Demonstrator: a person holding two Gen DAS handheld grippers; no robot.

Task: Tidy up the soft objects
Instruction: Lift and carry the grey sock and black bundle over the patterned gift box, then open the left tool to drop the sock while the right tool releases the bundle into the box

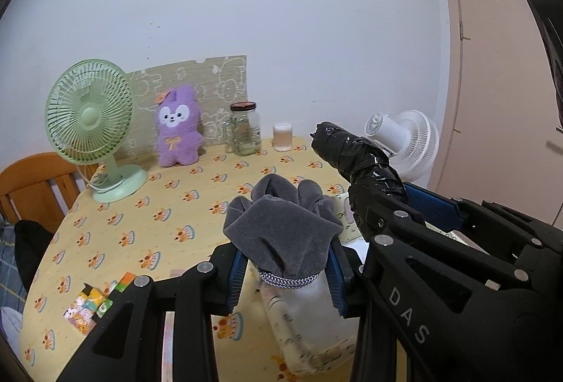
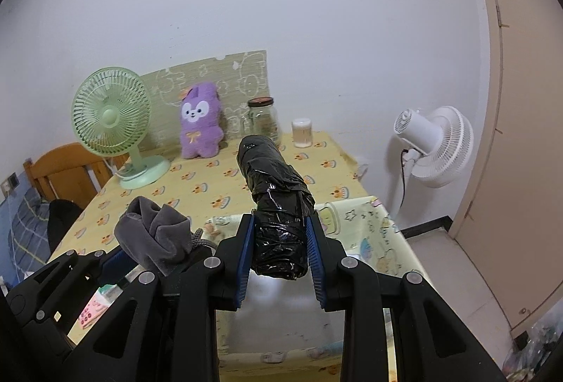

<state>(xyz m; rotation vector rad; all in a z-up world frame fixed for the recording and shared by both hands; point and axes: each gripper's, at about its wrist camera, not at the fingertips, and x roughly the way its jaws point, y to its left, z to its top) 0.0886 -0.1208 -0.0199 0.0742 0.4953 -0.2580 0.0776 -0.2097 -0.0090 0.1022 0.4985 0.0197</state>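
Left gripper (image 1: 285,273) clamps grey pouch (image 1: 281,227), right gripper (image 2: 279,259) clamps black bundle (image 2: 278,206); keep pouch mouth open & steady, push bundle in slow.

Home: plush toy (image 1: 178,126), desk fan (image 1: 89,121), tableclothed table (image 1: 140,227).

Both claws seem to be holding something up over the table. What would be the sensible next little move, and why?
Probably bring the right gripper, shut on the black wrapped bundle, toward the grey velvet pouch that the left gripper grips below its bunched top. The two are held side by side above the table, so bagging seems likely, though the pouch mouth looks closed.
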